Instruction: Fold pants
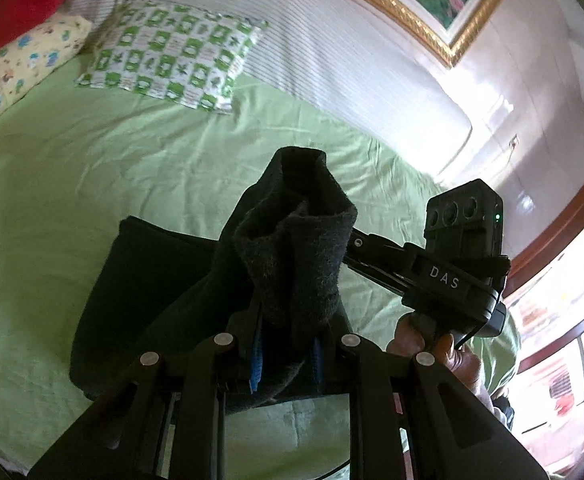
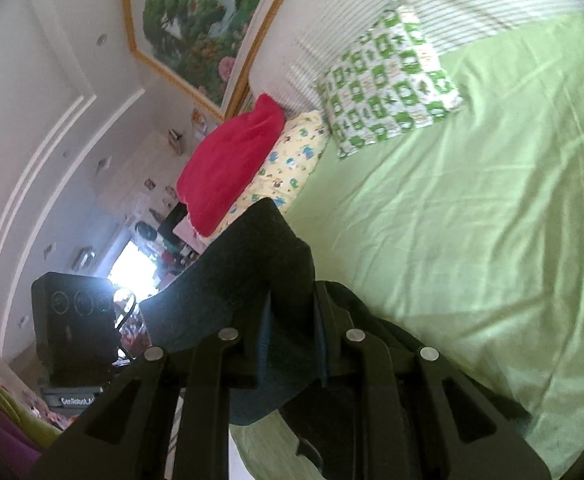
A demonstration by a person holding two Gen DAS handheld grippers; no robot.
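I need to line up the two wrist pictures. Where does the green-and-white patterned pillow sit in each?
Left wrist: green-and-white patterned pillow at upper left, on the green bedsheet.
Right wrist: upper right, same sheet.
Shared landmark: gold-framed painting.

White letters "DAS" stand on a black band [image 1: 446, 278] of the right gripper's body, seen at about three o'clock in the left wrist view, just under its camera block [image 1: 466, 216]. In the right wrist view, at about eight o'clock, a strip [image 2: 77, 401] below the left gripper's camera block [image 2: 74, 320] reads "GenRobot.AI", its last letters partly hidden. Nothing else can be read.
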